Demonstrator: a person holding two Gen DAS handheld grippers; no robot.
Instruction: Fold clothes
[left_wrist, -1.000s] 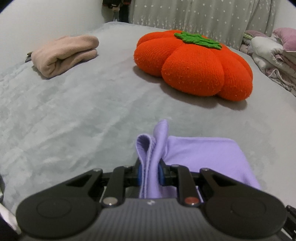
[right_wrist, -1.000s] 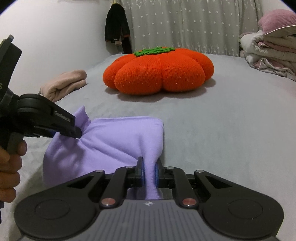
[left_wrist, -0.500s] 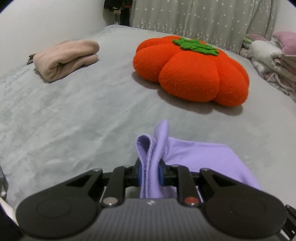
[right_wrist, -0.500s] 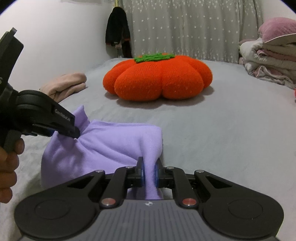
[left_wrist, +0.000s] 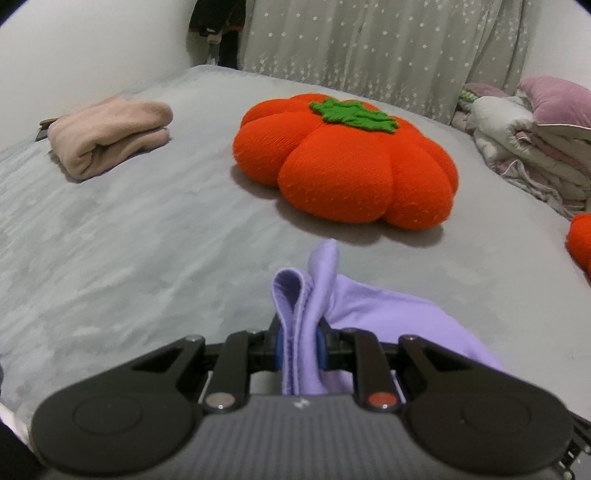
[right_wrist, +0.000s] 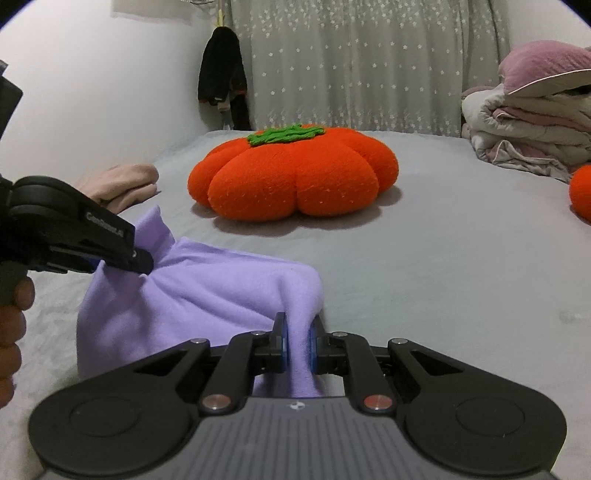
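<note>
Across the plush grey bed (left_wrist: 155, 236) little had changed in that second: I had only carried the soft lilac garment (right_wrist: 207, 295) slightly forward, its bunched corners staying clenched in my left gripper (left_wrist: 298, 349) and right gripper (right_wrist: 297, 345), so I judged the fold mid-carry, short of the knitted pumpkin cushion (left_wrist: 347, 166)

Both grippers have gone up a bit, lifting the purple cloth (right_wrist: 207, 295) higher off the grey bed (right_wrist: 443, 266). The pumpkin pillow (left_wrist: 347, 162) now sits lower and farther along the bed (a second orange pillow (left_wrist: 581, 240) peeks in at the right edge).
</note>
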